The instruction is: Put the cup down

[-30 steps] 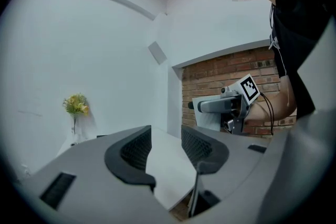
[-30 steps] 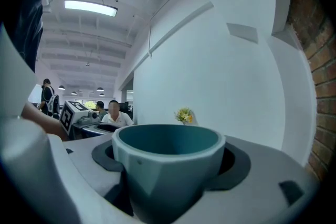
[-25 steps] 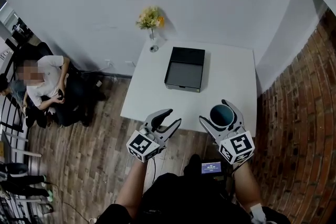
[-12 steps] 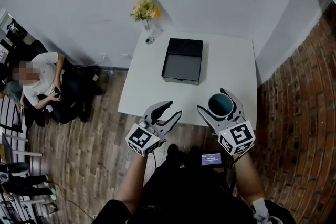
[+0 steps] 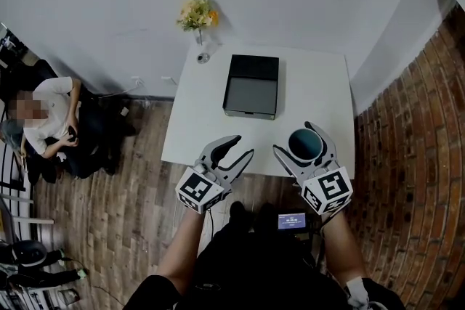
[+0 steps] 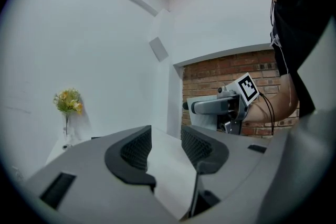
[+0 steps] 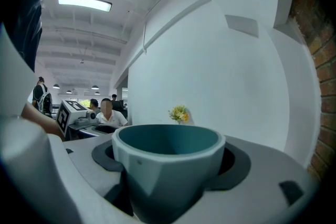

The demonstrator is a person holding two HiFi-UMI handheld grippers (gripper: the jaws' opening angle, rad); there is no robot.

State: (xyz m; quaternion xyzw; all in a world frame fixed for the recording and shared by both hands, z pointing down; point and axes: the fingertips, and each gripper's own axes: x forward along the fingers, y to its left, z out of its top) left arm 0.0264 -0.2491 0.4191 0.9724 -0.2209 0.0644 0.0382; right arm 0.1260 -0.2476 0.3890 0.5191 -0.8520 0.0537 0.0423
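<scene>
- Fingers (image 7: 237, 161) of the right gripper (image 5: 295, 138) grasp an upright teal cup (image 5: 306, 144) over the white desk's (image 5: 320, 91) near edge.
- Left gripper's (image 5: 242, 145) fingers (image 6: 135, 148) stand released, empty.

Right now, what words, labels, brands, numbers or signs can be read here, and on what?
No text is readable.
Small screen at the person's chest: lit blue, print too small to read.
Left marker cube and right marker cube: black-and-white square patterns, no letters.
</scene>
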